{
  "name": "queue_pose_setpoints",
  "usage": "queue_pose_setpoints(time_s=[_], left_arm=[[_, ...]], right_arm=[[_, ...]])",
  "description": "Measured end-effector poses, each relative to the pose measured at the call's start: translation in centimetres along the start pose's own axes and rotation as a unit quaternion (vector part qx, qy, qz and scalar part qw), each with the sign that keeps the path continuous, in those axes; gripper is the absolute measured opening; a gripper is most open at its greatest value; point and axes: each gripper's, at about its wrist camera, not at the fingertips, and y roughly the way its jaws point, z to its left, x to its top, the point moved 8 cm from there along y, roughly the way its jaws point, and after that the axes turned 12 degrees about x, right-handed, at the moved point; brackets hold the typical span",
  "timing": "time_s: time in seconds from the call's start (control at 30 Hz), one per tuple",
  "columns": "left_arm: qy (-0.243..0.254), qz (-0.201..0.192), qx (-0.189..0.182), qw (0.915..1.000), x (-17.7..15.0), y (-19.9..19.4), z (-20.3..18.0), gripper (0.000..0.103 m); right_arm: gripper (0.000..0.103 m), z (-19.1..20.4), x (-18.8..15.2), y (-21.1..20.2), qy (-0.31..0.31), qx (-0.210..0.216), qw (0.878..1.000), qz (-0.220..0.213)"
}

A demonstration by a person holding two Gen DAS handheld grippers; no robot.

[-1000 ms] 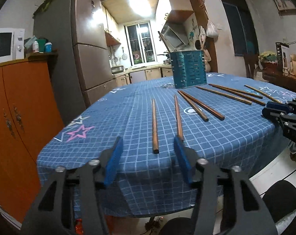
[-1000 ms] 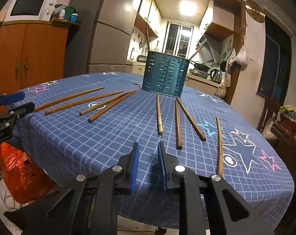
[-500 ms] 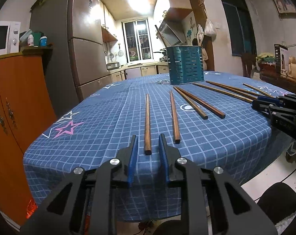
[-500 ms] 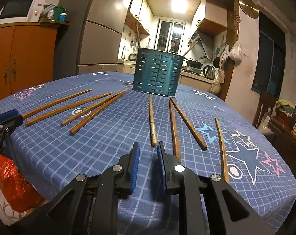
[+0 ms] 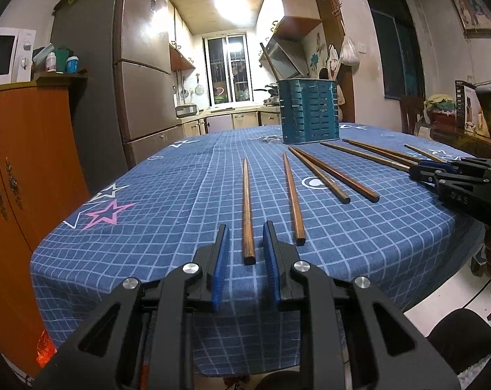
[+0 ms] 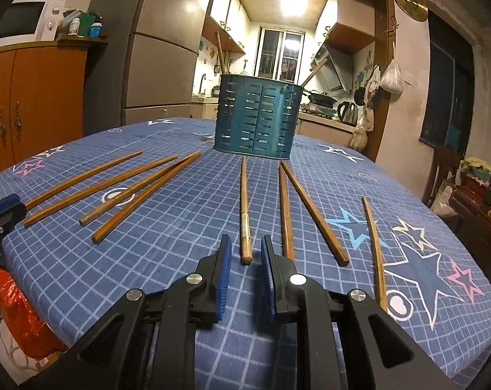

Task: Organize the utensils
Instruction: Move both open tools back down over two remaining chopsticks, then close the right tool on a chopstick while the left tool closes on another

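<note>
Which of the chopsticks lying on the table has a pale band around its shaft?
The chopstick whose near end lies between the right gripper's open fingers, pointing at the teal holder. The others are plain wood.

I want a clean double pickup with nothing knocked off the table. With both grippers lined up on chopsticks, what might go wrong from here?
1. The left gripper has a narrow gap around its chopstick; a pad could nudge the end instead of straddling it.
2. The right gripper targets a chopstick beside a close neighbour, which may get bumped.
3. Both near ends lie close to the table edge.
</note>
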Motion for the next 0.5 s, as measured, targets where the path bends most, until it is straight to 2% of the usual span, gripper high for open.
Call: queue_pose_setpoints(time_s=[0.1,0.2,0.5], left_arm=[[-0.001,0.000,-0.004,1.0000,-0.2,-0.1,0.0,0.018],[0.002,-0.002,-0.006,1.0000,-0.2,-0.2,-0.1,0.014],[0.006,0.007,-0.011,0.9999,0.0,-0.5,-0.3,0.006]], right_arm=[[0.019,-0.1,0.1,0.2,0.004,0.007,1.000,-0.003],[0.008,0.2,0.1,0.3,0.005,0.023,1.000,-0.003],[0.008,1.0,-0.5,-1.1,0.011,0.037,0.999,0.000]])
